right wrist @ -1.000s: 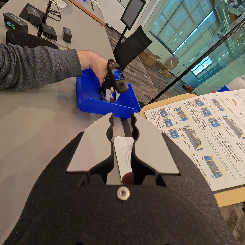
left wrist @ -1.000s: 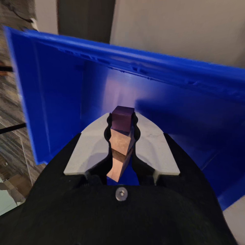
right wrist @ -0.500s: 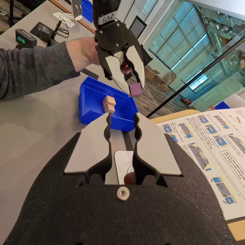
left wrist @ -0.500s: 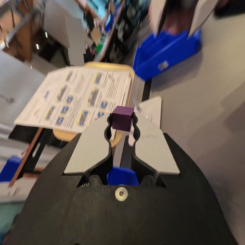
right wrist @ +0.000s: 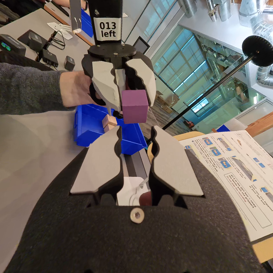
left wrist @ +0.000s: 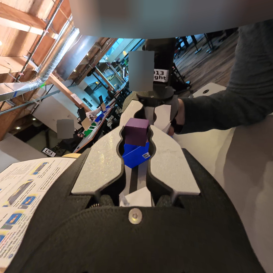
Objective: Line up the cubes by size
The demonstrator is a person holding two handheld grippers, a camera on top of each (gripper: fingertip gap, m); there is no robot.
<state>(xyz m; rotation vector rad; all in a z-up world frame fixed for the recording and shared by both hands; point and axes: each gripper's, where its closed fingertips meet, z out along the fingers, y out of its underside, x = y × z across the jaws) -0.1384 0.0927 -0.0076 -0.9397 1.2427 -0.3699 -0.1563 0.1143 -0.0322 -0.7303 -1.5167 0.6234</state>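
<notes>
Purple wooden cube (right wrist: 134, 106) pinched at left gripper's (right wrist: 133, 103) fingertips, just above right gripper's (right wrist: 136, 133) wide-open, bare jaws.

The left tool (right wrist: 133, 102) has lifted the purple cube (right wrist: 134, 106) from the blue bin (right wrist: 88, 130) toward the widened right tool (right wrist: 136, 133).

Probably an open-plan office or lab. Long desks (left wrist: 94, 130) with seated people run at ten o'clock. Exposed ducts (left wrist: 48, 69) hang overhead beside glass walls (right wrist: 192, 70).
</notes>
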